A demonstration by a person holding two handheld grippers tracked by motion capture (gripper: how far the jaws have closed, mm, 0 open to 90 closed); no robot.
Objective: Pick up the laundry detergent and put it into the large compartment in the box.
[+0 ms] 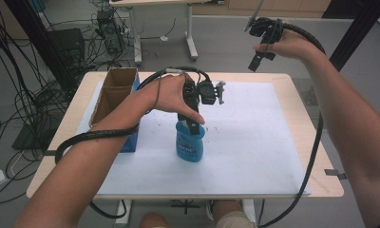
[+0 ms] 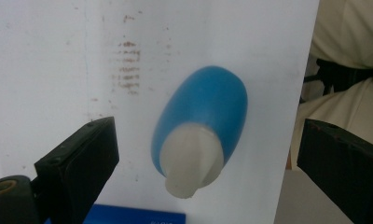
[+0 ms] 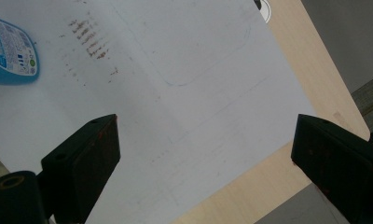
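Note:
A blue bottle (image 1: 190, 142) with a white cap stands upright on the white sheet (image 1: 254, 142) near the table's middle. My left gripper (image 1: 193, 124) hangs right above it, pointing down. In the left gripper view the bottle (image 2: 208, 116) and its white cap (image 2: 191, 163) sit between the wide-apart jaws, which touch nothing. My right gripper (image 1: 260, 59) is held high over the table's far right edge, jaws spread with nothing between them. In the right gripper view the bottle's label (image 3: 12, 51) shows at the upper left.
An open cardboard box (image 1: 113, 97) with a blue side stands at the sheet's left edge. Brown smudges (image 3: 89, 39) mark the sheet near the bottle. Cables and a table leg lie on the floor beyond the table. The person's knees are at the near edge.

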